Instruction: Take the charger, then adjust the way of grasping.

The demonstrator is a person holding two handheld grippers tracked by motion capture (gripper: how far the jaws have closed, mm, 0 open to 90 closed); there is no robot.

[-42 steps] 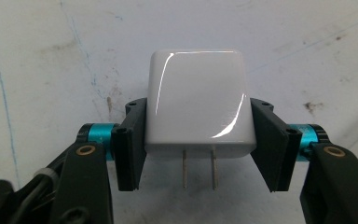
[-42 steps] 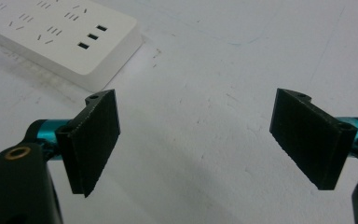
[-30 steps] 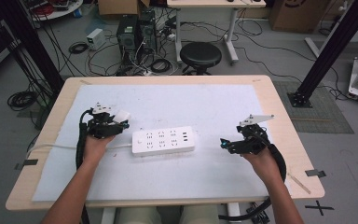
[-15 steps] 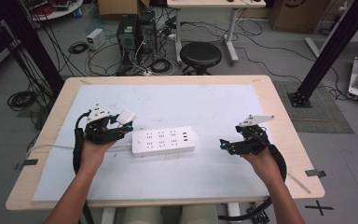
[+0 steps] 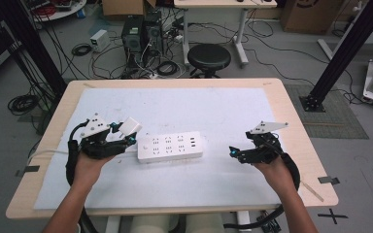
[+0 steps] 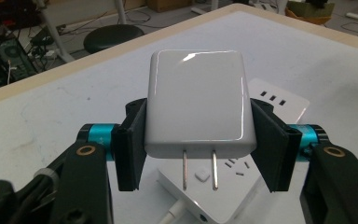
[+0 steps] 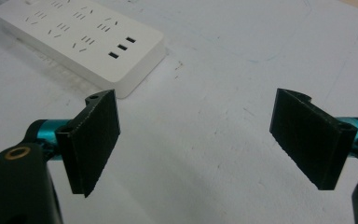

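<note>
The left gripper [image 6: 198, 140] is clamped on the charger [image 6: 198, 105] by its sides, prongs pointing down, held in the air just left of the strip [image 5: 171, 146]. Pick-up is done — seating the prongs in a socket remains, by my judgement. The right gripper [image 7: 193, 140] stands released and empty, near the strip's right end, not touching it. The strip lies mid-table [image 5: 291, 121], well clear of every edge. Bare mat surrounds it — ample room for approach from either side.
</note>
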